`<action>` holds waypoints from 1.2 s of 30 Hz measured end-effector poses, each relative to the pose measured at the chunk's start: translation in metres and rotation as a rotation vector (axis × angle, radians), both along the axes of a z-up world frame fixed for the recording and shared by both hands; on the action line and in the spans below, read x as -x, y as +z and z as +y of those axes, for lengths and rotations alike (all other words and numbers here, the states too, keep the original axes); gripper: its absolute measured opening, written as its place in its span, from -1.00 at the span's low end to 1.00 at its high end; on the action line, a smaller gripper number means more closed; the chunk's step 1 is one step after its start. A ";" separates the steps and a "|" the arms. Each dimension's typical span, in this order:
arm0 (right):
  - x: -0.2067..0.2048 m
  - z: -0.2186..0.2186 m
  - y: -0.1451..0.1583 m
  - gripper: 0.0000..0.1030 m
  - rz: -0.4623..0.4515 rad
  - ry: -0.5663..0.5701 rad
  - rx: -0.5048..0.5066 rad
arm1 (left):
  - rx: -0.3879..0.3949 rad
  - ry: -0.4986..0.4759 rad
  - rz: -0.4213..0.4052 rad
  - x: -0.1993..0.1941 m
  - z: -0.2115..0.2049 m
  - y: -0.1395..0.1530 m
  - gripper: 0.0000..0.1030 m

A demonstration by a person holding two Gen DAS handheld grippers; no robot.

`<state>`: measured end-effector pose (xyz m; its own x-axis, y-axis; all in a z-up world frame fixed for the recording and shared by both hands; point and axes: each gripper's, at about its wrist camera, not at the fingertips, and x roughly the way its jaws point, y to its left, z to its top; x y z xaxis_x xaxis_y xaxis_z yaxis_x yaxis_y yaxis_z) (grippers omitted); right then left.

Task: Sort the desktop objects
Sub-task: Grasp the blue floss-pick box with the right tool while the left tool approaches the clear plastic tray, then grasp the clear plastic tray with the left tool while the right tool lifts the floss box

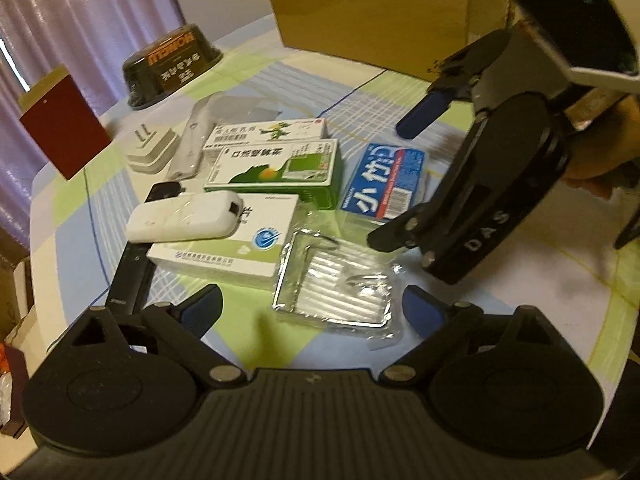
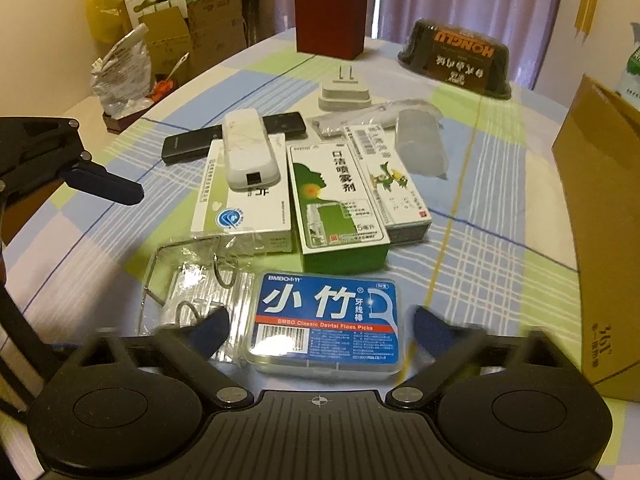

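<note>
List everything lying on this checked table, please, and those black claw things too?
Blue dental floss pick box: one, nearest the right gripper.
Clear plastic packet: one, silvery, beside the floss box.
Green mouth spray carton: one, centre.
White medicine cartons: two, one with a blue logo, one with a green dragon.
White plastic dongle: one, atop the blue-logo carton.
Black slim remote: one, behind.
White plug adapter: one, further back.
Dark bowl: one, upside down, far.
Red box: one, far.
Brown cardboard box: one, table edge.
Left gripper: open.
Right gripper: open, straddling the floss box.

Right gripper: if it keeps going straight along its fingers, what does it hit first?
Most likely the blue dental floss pick box, which lies flat between the open fingers of the right gripper. Behind it stands the green spray box. Height above the table is unclear, so it might pass over.
</note>
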<state>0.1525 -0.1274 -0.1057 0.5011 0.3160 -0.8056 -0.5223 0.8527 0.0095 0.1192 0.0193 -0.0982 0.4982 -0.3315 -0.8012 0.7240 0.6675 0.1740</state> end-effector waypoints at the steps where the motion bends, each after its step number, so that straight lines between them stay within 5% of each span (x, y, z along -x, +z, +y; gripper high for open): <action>1: -0.001 0.000 -0.001 0.72 0.003 0.002 -0.002 | 0.001 -0.004 0.003 0.000 0.000 -0.001 0.84; 12: -0.008 0.003 -0.007 0.73 0.014 0.010 0.017 | -0.001 -0.017 0.025 -0.003 -0.006 -0.014 0.84; 24: -0.009 -0.005 -0.007 0.64 0.026 -0.018 0.004 | -0.040 -0.031 0.054 -0.009 -0.015 -0.025 0.53; 36: -0.002 -0.024 0.014 0.64 0.006 -0.074 -0.023 | -0.023 0.073 0.082 -0.006 -0.010 -0.008 0.39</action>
<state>0.1542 -0.1513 -0.0916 0.5188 0.2970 -0.8017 -0.4576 0.8885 0.0330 0.1253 0.0093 -0.1063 0.4525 -0.2778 -0.8474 0.6861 0.7155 0.1318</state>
